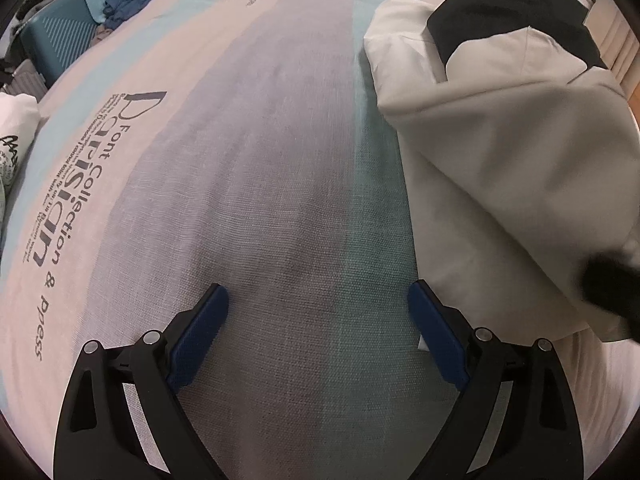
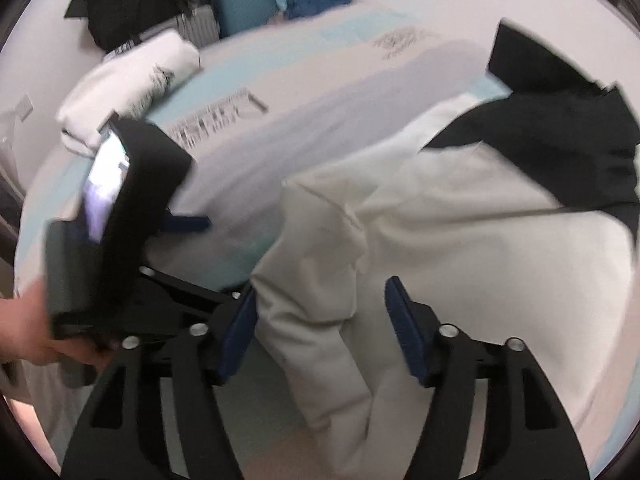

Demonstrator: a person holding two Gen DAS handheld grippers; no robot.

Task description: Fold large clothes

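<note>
Grippers hovering wide over the bed [image 1: 280, 200], holding nothing.

Left gripper [image 1: 318, 312] is hanging spread above bare striped sheet; the white-and-black garment [image 1: 500, 152] is lying just to its right. Right gripper [image 2: 320, 312] is gaping around a white fold of the garment [image 2: 460, 232], pads apart from it. A teal suitcase [image 2: 244, 0] is standing beyond the bed.

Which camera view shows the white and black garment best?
The right wrist view: the garment fills the frame ahead of the open right claw. The left wrist view catches only its side, right of the open left claw.
</note>
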